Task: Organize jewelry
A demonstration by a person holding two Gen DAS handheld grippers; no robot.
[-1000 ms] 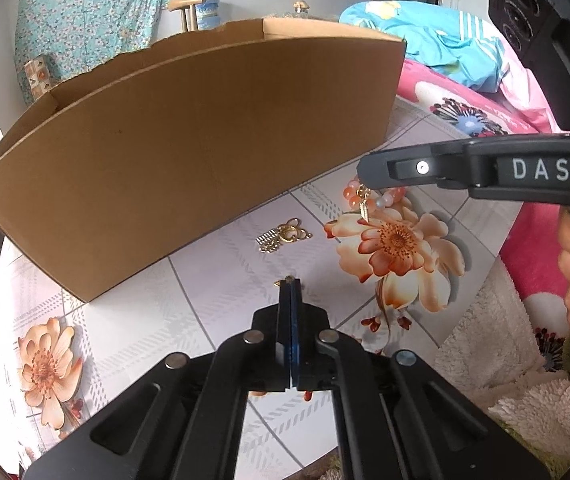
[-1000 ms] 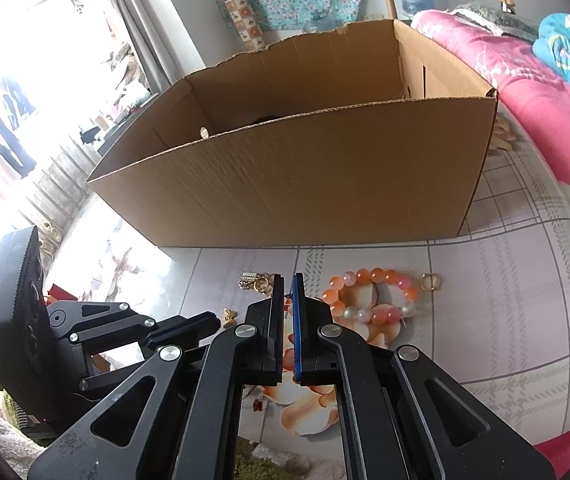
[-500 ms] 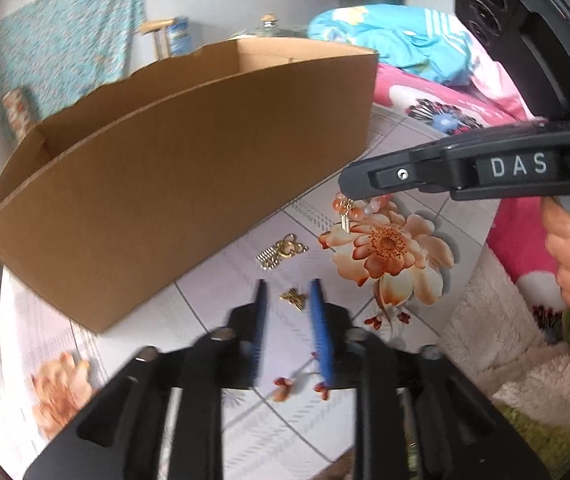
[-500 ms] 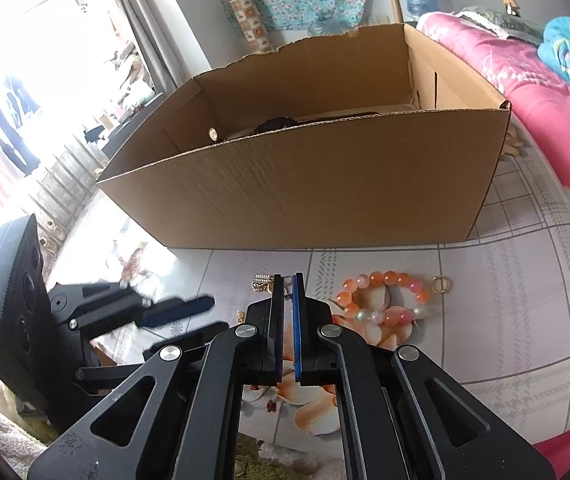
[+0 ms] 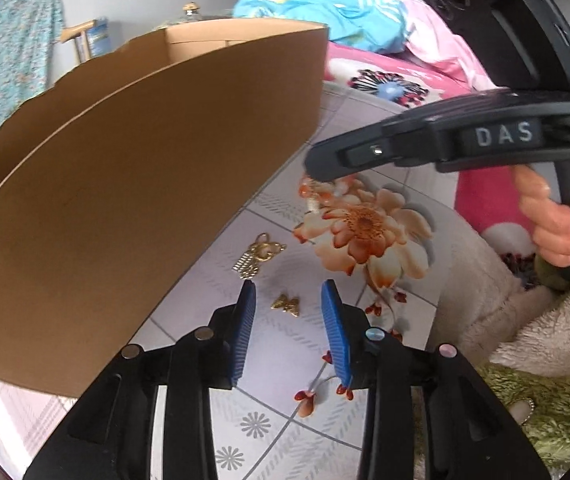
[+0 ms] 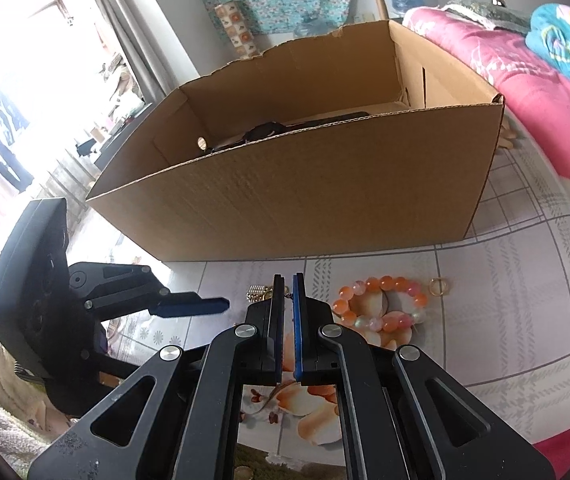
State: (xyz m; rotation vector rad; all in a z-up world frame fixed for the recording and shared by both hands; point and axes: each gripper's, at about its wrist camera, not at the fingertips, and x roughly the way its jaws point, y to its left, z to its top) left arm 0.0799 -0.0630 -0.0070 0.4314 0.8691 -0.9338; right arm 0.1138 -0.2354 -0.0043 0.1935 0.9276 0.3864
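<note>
Jewelry lies scattered on the flowered cloth (image 5: 189, 364) in front of the cardboard box (image 5: 125, 184): a small gold butterfly (image 5: 286, 305), a gold charm cluster (image 5: 259, 255) closer to the box wall, and, in the right view, an orange bead bracelet (image 6: 381, 304) with a gold ring (image 6: 438, 286) just beside it.

The left gripper (image 5: 288, 300), pressed shut a second ago, has just been opening. Its blue pads (image 5: 245, 320) now stand apart on either side of the butterfly, which sits between them but looks untouched. The gripper has also rolled and edged toward the piece.

The right gripper (image 6: 288, 280) hangs over the cloth with its jaws together, a thin dark bit showing at the tips; I cannot tell what it is.

My guess is the butterfly is next: lower, pinch, then carry it to the box, where something dark already lies.
</note>
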